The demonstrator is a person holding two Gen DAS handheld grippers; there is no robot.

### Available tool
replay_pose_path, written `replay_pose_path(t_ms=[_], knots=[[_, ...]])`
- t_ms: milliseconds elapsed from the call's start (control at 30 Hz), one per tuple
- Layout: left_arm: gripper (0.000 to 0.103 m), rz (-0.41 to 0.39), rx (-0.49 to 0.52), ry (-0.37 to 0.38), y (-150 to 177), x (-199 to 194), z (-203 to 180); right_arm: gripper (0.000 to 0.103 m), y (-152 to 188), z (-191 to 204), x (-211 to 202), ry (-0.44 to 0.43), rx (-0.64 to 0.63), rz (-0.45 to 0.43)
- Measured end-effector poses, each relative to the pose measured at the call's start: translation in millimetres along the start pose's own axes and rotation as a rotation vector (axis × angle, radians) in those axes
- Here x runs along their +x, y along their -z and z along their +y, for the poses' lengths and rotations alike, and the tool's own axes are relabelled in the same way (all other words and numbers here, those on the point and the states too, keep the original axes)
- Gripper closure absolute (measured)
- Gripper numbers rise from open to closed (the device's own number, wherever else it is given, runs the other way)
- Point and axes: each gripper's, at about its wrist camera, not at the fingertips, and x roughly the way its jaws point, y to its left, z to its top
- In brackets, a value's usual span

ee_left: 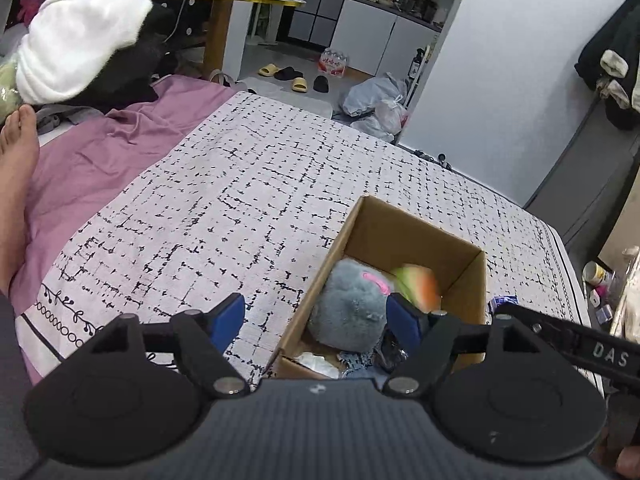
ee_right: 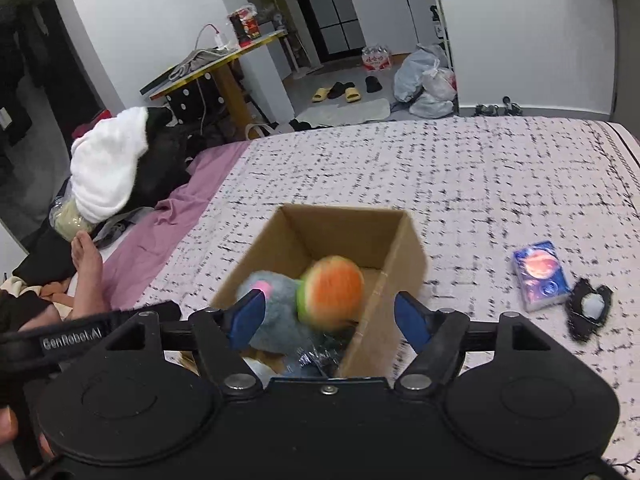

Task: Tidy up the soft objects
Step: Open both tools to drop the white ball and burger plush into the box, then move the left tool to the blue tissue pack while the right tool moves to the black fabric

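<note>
An open cardboard box [ee_left: 404, 236] [ee_right: 340, 232] stands on the patterned bedspread [ee_left: 240, 200]. Inside it lies a grey plush toy [ee_left: 348, 312] [ee_right: 272, 320] with a pink patch. A round orange and green plush [ee_right: 332, 292] [ee_left: 418, 284] shows blurred over the box's inside, beside the grey toy. It sits between the blue pads of my right gripper [ee_right: 330, 308], which do not touch it, so this gripper is open. My left gripper [ee_left: 316, 312] is open too, straddling the box's left wall with nothing held. Crumpled wrappers lie at the box's near end.
A tissue pack [ee_right: 542, 276] and a small black item with a white ball [ee_right: 588, 308] lie right of the box. A person's bare foot [ee_left: 16, 140] rests on the purple sheet [ee_left: 100, 152] at left. White and black fluffy things [ee_left: 80, 44] pile up behind it. The bed's edge runs along the right.
</note>
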Motion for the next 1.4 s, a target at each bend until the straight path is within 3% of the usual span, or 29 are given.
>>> replay_pose_path(t_ms=[167,500,667,1000,1400], knots=[[0.02,-0.016,0.018,-0.012,0.7,0.4,-12.5,0.028,5.2,-26.7,-15.6,0.014,0.02,-0.011],[0.019,-0.049,0.071,-0.03,2.4,-0.1,-48.8,0.026,10.2,-76.7,-36.6,0.034,0.051,-0.02],[0.019,-0.071,0.146,-0.023,5.9,-1.9,-79.2,0.026,11.2,-104.0,-41.5,0.023,0.087,-0.027],[0.019,-0.049,0.205,0.014,18.0,12.6,-143.3,0.026,16.4,-161.8,-49.7,0.057,0.172,-0.058],[0.019,0.027,0.261,0.011,30.6,47.3,-192.0,0.026,24.9,-215.2,-27.0,0.081,0.295,-0.01]])
